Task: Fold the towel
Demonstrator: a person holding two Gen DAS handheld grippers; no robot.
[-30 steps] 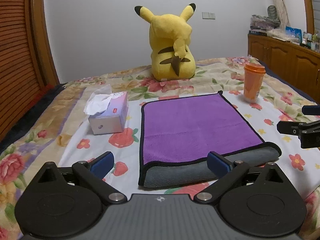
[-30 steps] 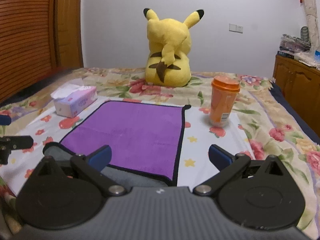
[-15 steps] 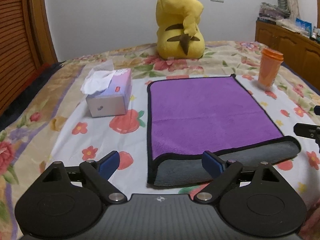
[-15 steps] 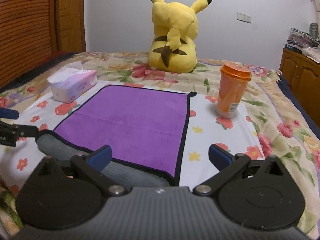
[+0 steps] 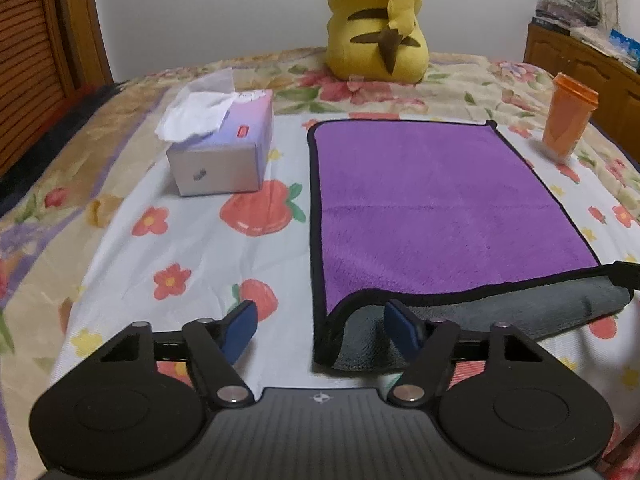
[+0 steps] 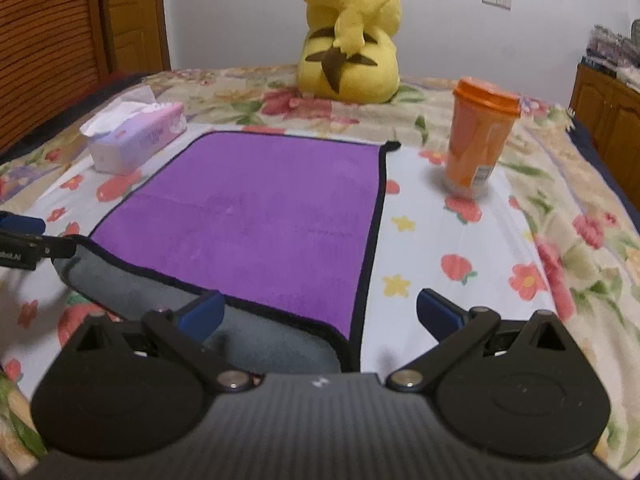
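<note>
A purple towel (image 5: 436,204) with a black hem and grey underside lies flat on the floral bedsheet; its near edge is rolled over, showing grey (image 5: 480,316). It also shows in the right wrist view (image 6: 256,216). My left gripper (image 5: 320,326) is open, straddling the towel's near left corner, low over the bed. My right gripper (image 6: 318,314) is open, straddling the near right corner. The left gripper's finger shows at the left edge of the right wrist view (image 6: 24,240), beside the rolled edge.
A tissue box (image 5: 224,148) sits left of the towel. An orange lidded cup (image 6: 478,136) stands to its right. A yellow plush toy (image 5: 376,24) sits at the far side. A wooden cabinet (image 5: 580,64) stands far right.
Both grippers have moved forward and down toward the towel's near corners. The towel now looks larger and closer. Both jaws stay open.
</note>
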